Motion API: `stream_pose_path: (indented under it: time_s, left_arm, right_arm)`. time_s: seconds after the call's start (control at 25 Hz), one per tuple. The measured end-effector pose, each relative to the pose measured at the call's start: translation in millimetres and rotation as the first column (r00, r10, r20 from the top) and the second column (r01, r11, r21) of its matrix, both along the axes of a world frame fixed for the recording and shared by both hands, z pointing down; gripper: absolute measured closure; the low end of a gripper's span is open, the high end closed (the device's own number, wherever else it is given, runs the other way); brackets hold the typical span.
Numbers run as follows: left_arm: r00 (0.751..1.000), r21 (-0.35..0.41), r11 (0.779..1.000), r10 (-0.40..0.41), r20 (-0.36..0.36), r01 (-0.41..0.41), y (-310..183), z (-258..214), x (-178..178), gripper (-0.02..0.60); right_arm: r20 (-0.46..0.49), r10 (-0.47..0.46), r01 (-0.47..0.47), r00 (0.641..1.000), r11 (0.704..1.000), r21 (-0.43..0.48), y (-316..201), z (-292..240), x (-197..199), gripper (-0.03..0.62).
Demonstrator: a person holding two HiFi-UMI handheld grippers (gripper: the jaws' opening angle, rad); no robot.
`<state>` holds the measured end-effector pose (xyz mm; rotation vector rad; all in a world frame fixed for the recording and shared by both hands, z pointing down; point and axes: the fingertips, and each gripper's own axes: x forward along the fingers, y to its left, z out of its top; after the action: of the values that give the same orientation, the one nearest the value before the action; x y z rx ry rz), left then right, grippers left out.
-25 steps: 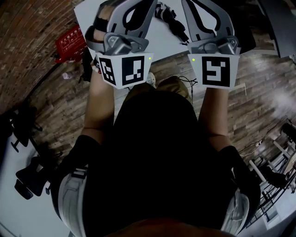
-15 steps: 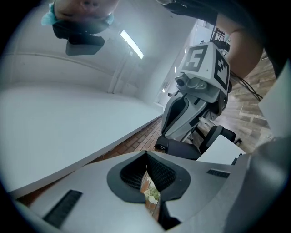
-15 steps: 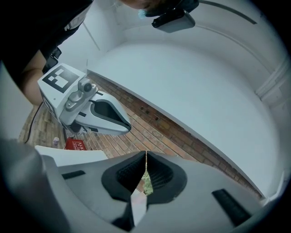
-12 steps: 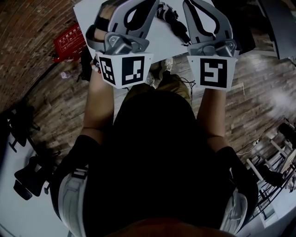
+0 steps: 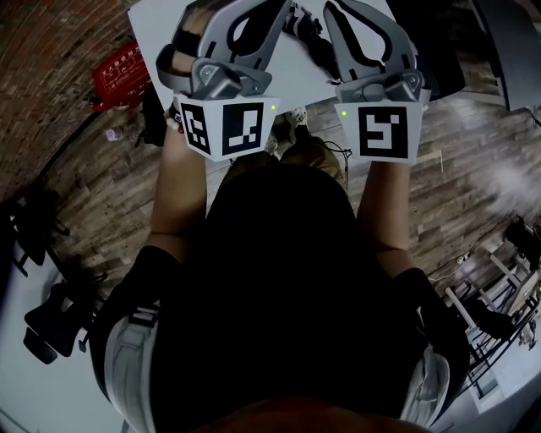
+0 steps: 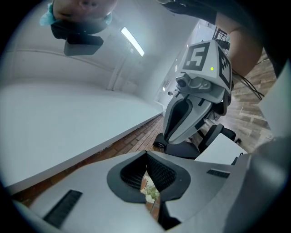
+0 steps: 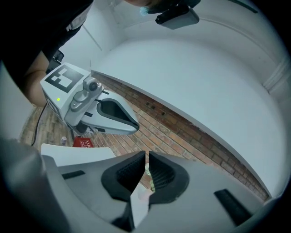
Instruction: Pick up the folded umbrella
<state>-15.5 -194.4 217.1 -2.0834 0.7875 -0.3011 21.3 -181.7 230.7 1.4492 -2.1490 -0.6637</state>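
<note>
Colours, quick pass
Umbrella (image 5: pixel 317 46) was black, table (image 5: pixel 156 21) white, box (image 5: pixel 118 74) red, floor (image 5: pixel 473 169) brown planks; left gripper (image 6: pixel 146 157) and right gripper (image 7: pixel 147 159) grey.

A wood plank floor (image 5: pixel 473 178) meets a red brick wall (image 5: pixel 51 59). A white table (image 5: pixel 292 80) stands ahead, with a red box (image 5: pixel 118 76) on the floor beside it. A strip light (image 6: pixel 132 41) glows overhead.

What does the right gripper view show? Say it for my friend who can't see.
The right gripper has its two grey jaws shut together with nothing between them. Past them, on the left, the left gripper hangs above a white table, with brickwork behind.
</note>
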Motion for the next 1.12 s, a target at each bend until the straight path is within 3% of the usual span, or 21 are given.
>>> stream_pose_path:
  time_s: [0.24, 0.8, 1.12]
  left_arm:
    - [1.000, -0.010, 1.000, -0.018, 0.001, 0.018, -8.4, 5.3, 8.4, 0.569]
    - [0.994, -0.044, 0.993, -0.104, 0.036, 0.106, -33.4, 23.8, 17.3, 0.569]
    - [0.991, -0.054, 0.990, -0.124, 0.053, 0.127, -39.2, 33.6, 18.3, 0.569]
  right_arm:
    - [0.008, -0.028, 0.029, 1.000, 0.999, -0.033, -7.7, 9.8, 6.7, 0.562]
    - [0.010, -0.106, 0.106, 0.994, 0.978, -0.179, -35.7, 54.0, 18.1, 0.430]
    - [0.008, -0.123, 0.121, 0.992, 0.963, -0.242, -46.3, 78.0, 19.0, 0.402]
